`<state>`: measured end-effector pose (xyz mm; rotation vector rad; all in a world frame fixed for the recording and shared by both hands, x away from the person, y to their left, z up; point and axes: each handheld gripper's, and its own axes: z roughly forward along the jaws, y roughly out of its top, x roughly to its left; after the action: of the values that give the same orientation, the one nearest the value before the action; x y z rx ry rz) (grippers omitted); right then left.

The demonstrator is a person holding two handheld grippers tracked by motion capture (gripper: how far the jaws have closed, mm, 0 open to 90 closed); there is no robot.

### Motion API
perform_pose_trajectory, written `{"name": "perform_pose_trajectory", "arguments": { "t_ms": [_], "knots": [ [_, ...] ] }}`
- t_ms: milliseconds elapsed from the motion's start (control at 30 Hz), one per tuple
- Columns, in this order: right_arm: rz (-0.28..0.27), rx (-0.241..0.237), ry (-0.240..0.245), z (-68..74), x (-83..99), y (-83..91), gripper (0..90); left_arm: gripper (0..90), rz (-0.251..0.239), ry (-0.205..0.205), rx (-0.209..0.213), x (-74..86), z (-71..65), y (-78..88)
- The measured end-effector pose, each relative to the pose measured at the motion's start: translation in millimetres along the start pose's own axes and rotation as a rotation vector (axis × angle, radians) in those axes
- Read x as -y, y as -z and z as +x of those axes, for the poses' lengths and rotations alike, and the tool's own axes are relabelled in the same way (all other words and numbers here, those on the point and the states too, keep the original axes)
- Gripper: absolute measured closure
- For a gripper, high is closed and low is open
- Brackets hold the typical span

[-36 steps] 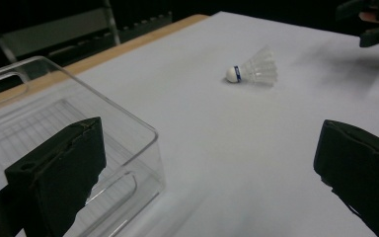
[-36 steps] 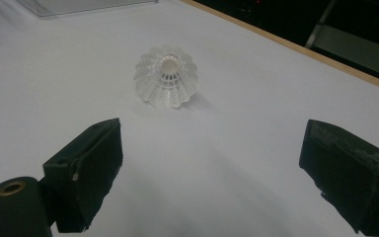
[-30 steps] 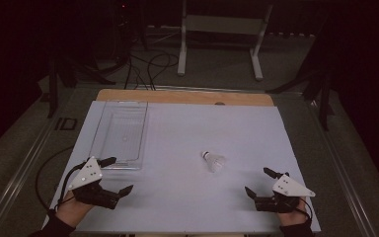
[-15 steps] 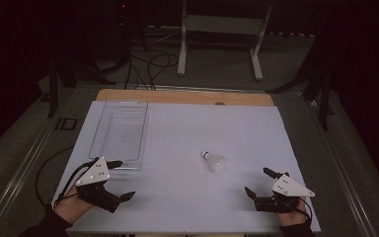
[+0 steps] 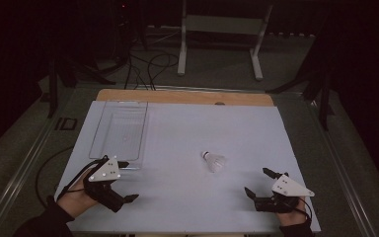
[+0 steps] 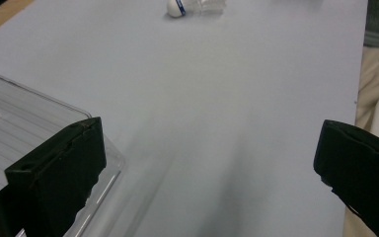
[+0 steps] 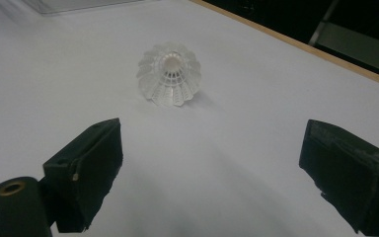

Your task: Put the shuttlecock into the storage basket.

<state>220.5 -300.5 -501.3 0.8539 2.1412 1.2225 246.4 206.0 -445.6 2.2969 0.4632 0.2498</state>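
My left tool [image 5: 123, 181], jaws spread wide and holding nothing, has slid back toward my edge of the bench [image 5: 187, 128] over the last second and turned a little to the right; it now sits just off the near corner of the clear tray [image 5: 121, 129]. In the left gripper view one jaw overlaps that tray's corner, with the shuttlecock [image 6: 193, 6] far ahead. My right tool [image 5: 260, 183] has not moved: equally wide open and empty, resting at the near right of the bench. The shuttlecock [image 5: 214, 161] lies on its side in the middle of the white sheet, untouched, apart from both tools, its skirt facing my right tool's camera [image 7: 170, 74]. I judge the pickup has not begun, and the right tool is the nearer.
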Motion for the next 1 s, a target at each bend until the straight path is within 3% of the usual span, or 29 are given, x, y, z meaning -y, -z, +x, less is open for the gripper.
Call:
{"name": "perform_pose_trajectory", "arguments": {
  "t_ms": [667,1000],
  "knots": [
    [0.006,-0.003,0.001,0.6,0.0,-0.7,9.6,0.2,0.161,-0.075,0.070,-14.3,0.2,-13.7],
    [0.006,-0.002,0.003,0.8,-0.1,-0.7,9.7,0.2,0.207,-0.106,0.093,-24.8,0.2,-19.3]
  ]
}}
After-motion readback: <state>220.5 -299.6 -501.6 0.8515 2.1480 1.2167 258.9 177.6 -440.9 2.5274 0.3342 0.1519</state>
